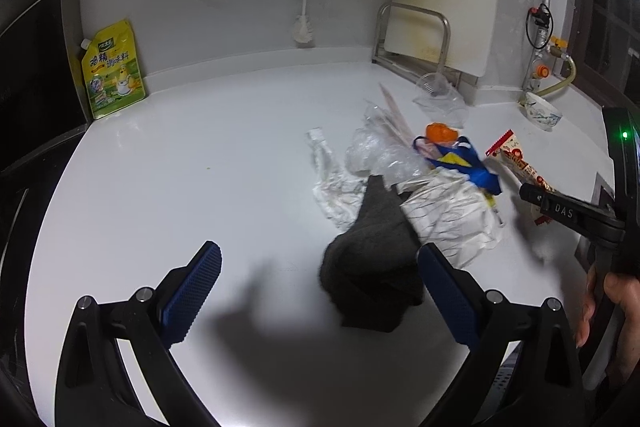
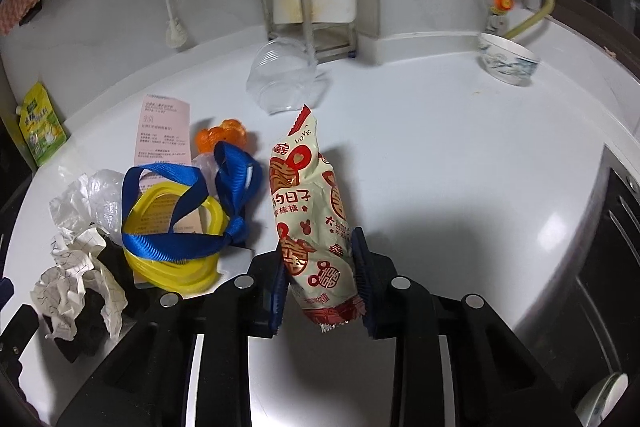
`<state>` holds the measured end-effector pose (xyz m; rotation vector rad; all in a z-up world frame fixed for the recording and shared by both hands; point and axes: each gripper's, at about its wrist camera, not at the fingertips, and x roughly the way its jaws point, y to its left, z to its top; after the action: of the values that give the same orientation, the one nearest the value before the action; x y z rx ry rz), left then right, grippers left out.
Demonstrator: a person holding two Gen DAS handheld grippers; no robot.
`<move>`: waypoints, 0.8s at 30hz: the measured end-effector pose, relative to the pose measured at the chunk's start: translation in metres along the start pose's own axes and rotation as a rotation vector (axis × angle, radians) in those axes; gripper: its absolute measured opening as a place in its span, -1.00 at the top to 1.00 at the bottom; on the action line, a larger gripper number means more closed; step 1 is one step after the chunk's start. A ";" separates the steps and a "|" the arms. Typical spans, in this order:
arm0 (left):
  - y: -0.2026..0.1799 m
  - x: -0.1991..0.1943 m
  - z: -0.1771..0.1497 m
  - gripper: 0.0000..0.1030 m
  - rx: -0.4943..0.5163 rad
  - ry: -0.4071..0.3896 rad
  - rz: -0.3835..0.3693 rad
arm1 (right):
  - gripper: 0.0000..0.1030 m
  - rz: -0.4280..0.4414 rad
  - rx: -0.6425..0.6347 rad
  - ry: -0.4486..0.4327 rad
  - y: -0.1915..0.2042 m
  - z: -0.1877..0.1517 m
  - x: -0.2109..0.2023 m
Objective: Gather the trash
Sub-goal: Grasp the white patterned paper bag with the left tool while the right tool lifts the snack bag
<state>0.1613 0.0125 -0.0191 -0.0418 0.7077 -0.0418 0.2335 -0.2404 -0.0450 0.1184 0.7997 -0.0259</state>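
Note:
A pile of trash lies on the white counter [image 1: 180, 167]: crumpled white paper [image 1: 448, 215], clear plastic [image 1: 376, 151], a blue ribbon [image 2: 180, 223] over a yellow plastic ring [image 2: 172, 267], an orange piece [image 2: 220, 135], a pink receipt [image 2: 162, 131] and a dark grey cloth [image 1: 372, 263]. My right gripper [image 2: 320, 279] is shut on a cream and red snack wrapper [image 2: 312, 211], which stands up between the pads. My left gripper [image 1: 320, 291] is open and empty, with its right finger beside the grey cloth.
A clear plastic cup [image 2: 280, 75] lies on its side by a metal rack [image 2: 296, 11]. A white bowl [image 2: 506, 59] stands at the back right near the gas pipe [image 2: 532, 7]. A yellow seasoning pouch [image 1: 112, 71] leans on the wall at the left. The counter edge drops off at the right.

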 end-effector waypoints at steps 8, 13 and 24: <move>-0.043 -0.005 0.000 -0.88 0.046 -0.083 -0.026 | 0.45 -0.012 0.074 -0.057 -0.033 -0.028 -0.050; -0.062 0.006 0.001 -0.88 0.060 -0.099 -0.001 | 0.45 -0.006 0.084 -0.094 -0.039 -0.047 -0.077; -0.074 0.025 -0.007 0.22 0.089 -0.066 0.066 | 0.45 0.026 0.153 -0.109 -0.044 -0.079 -0.100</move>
<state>0.1741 -0.0634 -0.0373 0.0656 0.6397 -0.0085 0.1044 -0.2771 -0.0315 0.2702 0.6868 -0.0688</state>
